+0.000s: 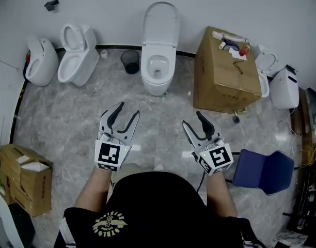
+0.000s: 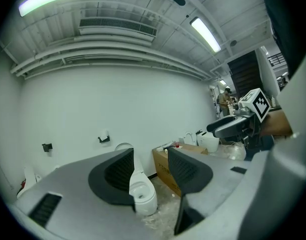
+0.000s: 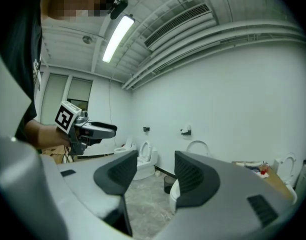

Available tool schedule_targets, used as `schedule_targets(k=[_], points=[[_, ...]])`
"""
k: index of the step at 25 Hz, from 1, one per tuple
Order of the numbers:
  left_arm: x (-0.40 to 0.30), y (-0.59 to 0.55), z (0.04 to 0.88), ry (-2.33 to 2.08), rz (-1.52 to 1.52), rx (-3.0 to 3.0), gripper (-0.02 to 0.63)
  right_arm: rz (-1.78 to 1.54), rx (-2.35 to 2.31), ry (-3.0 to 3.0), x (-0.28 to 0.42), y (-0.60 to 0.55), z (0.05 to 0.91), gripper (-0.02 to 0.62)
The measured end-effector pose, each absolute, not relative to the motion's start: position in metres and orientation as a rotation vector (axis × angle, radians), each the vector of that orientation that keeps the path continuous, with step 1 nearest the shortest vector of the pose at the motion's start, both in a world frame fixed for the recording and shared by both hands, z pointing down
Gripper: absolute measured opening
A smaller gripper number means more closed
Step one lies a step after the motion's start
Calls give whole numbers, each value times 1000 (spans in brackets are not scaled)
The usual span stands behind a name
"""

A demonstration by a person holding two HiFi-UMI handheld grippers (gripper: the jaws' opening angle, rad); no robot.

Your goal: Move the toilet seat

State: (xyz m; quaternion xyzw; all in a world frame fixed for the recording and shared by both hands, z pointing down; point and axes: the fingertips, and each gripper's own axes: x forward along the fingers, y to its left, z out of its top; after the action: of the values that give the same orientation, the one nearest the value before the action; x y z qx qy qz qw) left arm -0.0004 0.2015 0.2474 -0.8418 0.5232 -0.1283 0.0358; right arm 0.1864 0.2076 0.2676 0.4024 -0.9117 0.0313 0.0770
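Note:
A white toilet [image 1: 158, 68] stands against the far wall in the middle of the head view, its lid [image 1: 160, 20] raised upright. I cannot tell the seat apart from the bowl's rim at this distance. My left gripper [image 1: 128, 110] and right gripper [image 1: 192, 119] hover over the floor well short of the toilet, both open and holding nothing. In the left gripper view the toilet [image 2: 143, 196] shows between the open jaws of the left gripper [image 2: 150, 164]. In the right gripper view the toilet [image 3: 174, 194] is partly hidden behind one jaw of the right gripper [image 3: 155, 169].
A large cardboard box [image 1: 227, 71] with small items on top stands right of the toilet, and a black bin [image 1: 130, 61] stands left of it. Two more toilets [image 1: 78, 53] are at far left, others [image 1: 284, 87] at right. A blue chair [image 1: 264, 169] and another box [image 1: 24, 177] flank me.

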Motion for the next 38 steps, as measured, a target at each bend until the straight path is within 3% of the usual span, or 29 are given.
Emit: schedule_targets(k=[11,38], points=[[-41,195,264,1733,-432,-2554,199,96,1115,-2813,148,186,267,230],[-64,66,280,1637,-423,-2621,198,160,1142,-2731,109,70,295,230]])
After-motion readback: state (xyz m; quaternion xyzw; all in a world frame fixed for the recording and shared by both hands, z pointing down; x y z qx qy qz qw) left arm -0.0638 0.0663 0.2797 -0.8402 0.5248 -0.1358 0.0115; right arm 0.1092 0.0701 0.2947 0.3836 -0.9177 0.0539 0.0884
